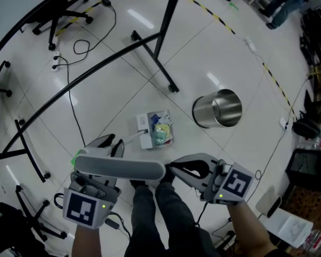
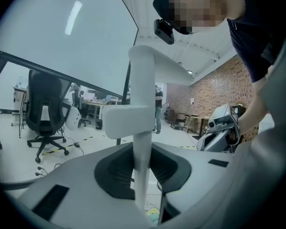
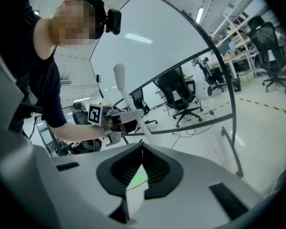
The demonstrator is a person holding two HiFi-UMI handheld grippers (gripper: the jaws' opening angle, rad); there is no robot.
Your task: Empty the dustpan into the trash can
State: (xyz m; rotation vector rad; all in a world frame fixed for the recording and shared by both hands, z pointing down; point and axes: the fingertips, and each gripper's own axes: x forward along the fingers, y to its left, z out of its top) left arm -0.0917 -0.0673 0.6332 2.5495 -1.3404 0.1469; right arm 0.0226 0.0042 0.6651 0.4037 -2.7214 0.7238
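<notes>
1. Dustpan [image 1: 147, 142] sits on the floor [image 1: 214, 47] just ahead of the person's feet, loaded with paper scraps [image 1: 161, 130]. Nothing has reached the can yet.
2. Handle [image 1: 120, 169] rises from the pan toward the person. The left gripper [image 2: 142, 159] is clamped on its thin pole, pads pressing both sides.
3. Right gripper [image 3: 142, 151] has its jaws together on nothing that I can see. In the head view its tips lie just beside the handle's end.
4. Can [image 1: 216, 108] stands upright and open on the floor, right of the pan and apart from it.
5. Risk: a single grip on a smooth round pole may let the pan twist or swing once lifted, spilling scraps short of the can.
6. Risk: the can's mouth looks no wider than the pan, so a hasty or off-centre tip could drop litter beside it. A knock from the pan's edge might topple the can.
7. Risk: the stand leg [image 1: 155, 63] and cable [image 1: 75, 111] lie near and could catch a foot.
</notes>
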